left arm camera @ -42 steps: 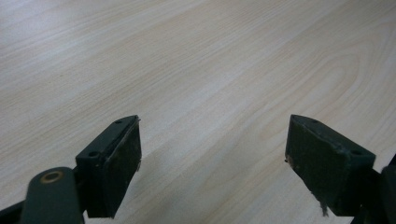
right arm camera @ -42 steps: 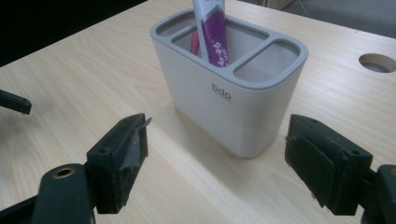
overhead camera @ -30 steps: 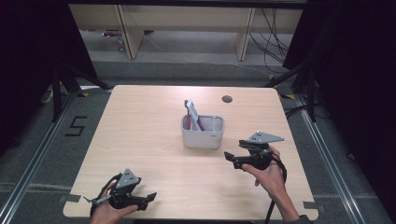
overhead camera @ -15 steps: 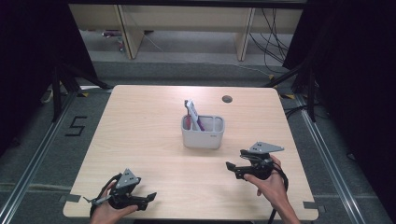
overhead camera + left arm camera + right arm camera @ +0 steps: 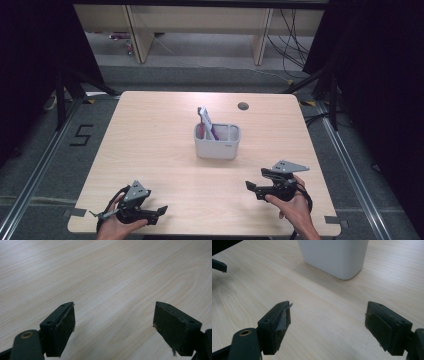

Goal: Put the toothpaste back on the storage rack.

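A white two-compartment holder (image 5: pixel 217 141) stands at the table's middle with a white and purple tube (image 5: pixel 206 122) leaning out of its left compartment. In the right gripper view the holder (image 5: pixel 334 256) rises ahead of the jaws. My right gripper (image 5: pixel 251 186) is open near the front right of the table, jaws wide apart (image 5: pixel 327 323) and empty. My left gripper (image 5: pixel 160 211) rests at the front left edge, open and empty, and its jaws (image 5: pixel 113 325) frame bare wood.
The light wooden table (image 5: pixel 150 145) has a dark round grommet (image 5: pixel 243 106) near its far edge. Dark floor with rails surrounds it, a "5" marking (image 5: pixel 81 135) lies to the left, and wooden furniture legs (image 5: pixel 137 37) with cables stand behind.
My right gripper has drawn back from beside the holder toward the front right of the table and lowered. The left gripper has stayed in place.
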